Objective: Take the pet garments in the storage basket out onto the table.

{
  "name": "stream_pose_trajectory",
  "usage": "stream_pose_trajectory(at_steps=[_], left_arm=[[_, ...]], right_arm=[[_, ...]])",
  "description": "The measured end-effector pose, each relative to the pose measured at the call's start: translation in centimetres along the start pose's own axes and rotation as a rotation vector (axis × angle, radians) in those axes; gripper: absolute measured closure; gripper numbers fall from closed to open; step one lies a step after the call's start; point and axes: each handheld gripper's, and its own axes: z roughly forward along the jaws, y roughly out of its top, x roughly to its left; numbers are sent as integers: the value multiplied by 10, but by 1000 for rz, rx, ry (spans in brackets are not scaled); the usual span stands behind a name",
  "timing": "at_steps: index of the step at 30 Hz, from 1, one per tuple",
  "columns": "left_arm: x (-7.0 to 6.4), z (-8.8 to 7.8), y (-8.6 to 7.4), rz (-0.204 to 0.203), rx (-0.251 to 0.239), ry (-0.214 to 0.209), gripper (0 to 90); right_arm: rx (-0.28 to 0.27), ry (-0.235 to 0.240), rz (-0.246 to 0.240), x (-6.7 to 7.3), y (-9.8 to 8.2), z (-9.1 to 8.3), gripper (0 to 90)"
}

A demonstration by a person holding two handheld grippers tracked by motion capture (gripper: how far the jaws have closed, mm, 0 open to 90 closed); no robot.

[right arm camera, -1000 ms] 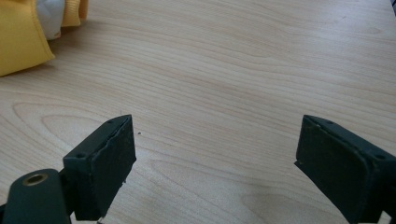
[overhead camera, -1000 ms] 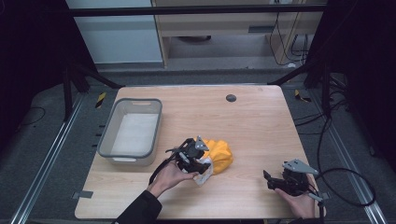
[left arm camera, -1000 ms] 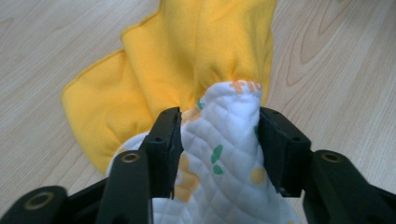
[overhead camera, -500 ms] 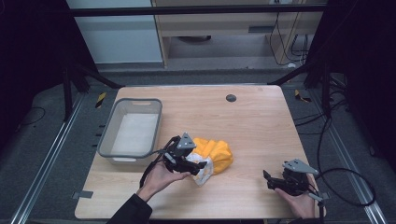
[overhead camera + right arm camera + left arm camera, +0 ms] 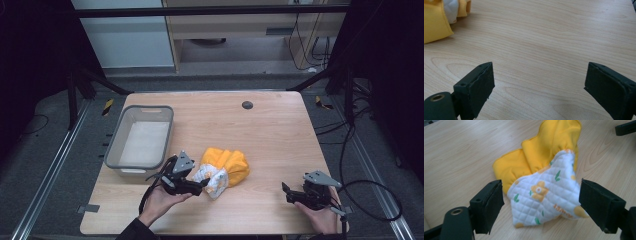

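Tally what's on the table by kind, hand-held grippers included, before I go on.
Yellow and white quilted cloth: 1
Grey plastic bin: 1
Hand-held grippers: 2, left hand-held gripper open beside the cloth, right hand-held gripper open over bare wood
Black round plug in the tabletop: 1
Total: 5

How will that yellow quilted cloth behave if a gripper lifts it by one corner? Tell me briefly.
The yellow quilted cloth lies bunched in soft folds, so it will probably droop rather than hold shape. The padded quilting suggests it is light and easy to pinch. Flat on the table, it should not roll.
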Motion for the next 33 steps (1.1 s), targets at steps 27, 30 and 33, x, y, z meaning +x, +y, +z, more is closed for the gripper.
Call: stream_pose_trajectory(at_steps=[27, 30, 33], left_arm=[[37, -45, -90, -157, 1, 130, 148], [42, -54, -98, -188, -7, 151, 147], [47, -59, -106, -214, -8, 172, 144]], right_arm=[[21, 8, 5, 1, -1, 3, 61], [21, 13, 21, 2, -1, 2, 59], [16, 11, 12, 2, -2, 1, 58]])
